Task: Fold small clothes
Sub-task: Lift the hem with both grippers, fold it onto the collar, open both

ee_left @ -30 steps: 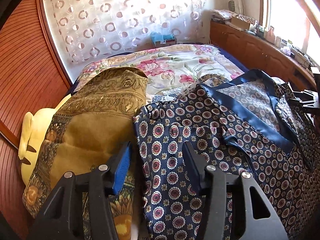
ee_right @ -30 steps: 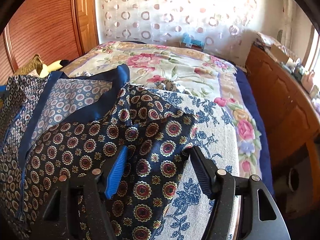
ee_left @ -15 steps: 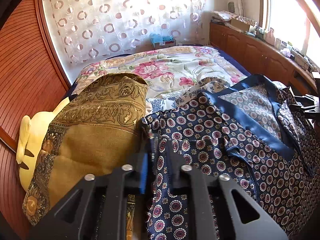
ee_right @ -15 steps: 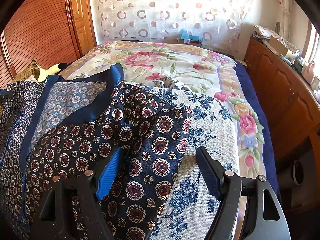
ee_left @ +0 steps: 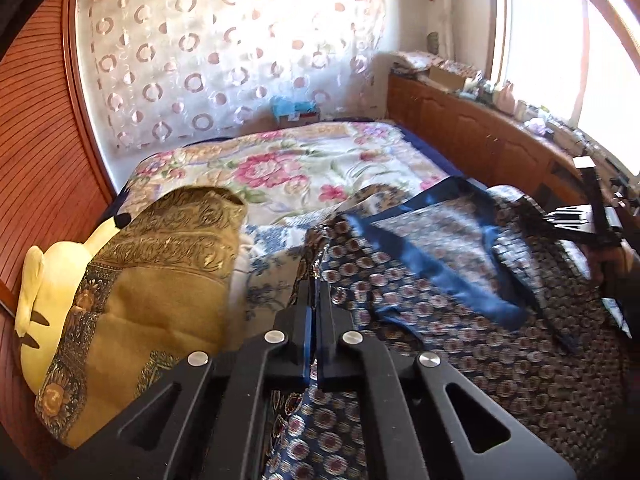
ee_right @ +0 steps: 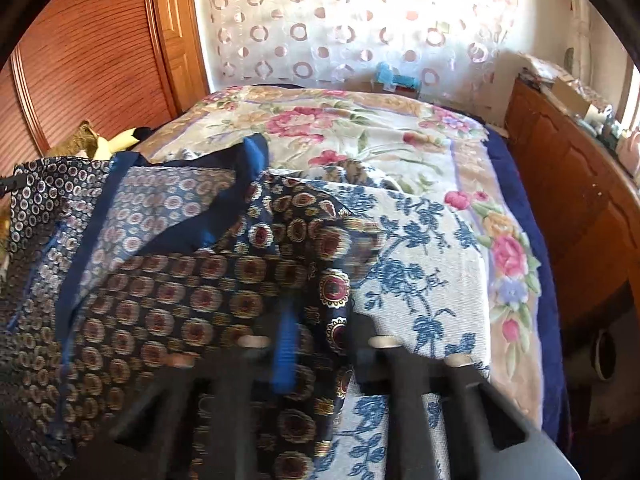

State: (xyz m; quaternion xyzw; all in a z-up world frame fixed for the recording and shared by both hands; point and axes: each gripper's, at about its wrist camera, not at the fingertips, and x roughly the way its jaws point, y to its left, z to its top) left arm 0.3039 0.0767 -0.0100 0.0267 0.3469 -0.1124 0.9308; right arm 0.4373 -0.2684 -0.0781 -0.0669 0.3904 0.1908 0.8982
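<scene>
A navy patterned garment (ee_left: pixel 460 320) with red-gold medallions and a plain blue band lies spread on the bed. My left gripper (ee_left: pixel 314 300) is shut on its left edge and lifts that edge a little. In the right wrist view the same garment (ee_right: pixel 180 292) fills the left half. My right gripper (ee_right: pixel 316 320) is blurred, its fingers close together around the garment's right corner. The right gripper also shows in the left wrist view (ee_left: pixel 580 224) at the far right.
An olive-gold patterned cloth (ee_left: pixel 160 280) and a yellow plush toy (ee_left: pixel 52 276) lie to the left. A white cloth with blue flowers (ee_right: pixel 420 264) lies under the garment on the floral bedspread (ee_left: pixel 288 164). A wooden cabinet (ee_right: pixel 580 184) runs along the right.
My left gripper closed on the garment's left edge and raised it. My right gripper went from wide open to closing on the right corner.
</scene>
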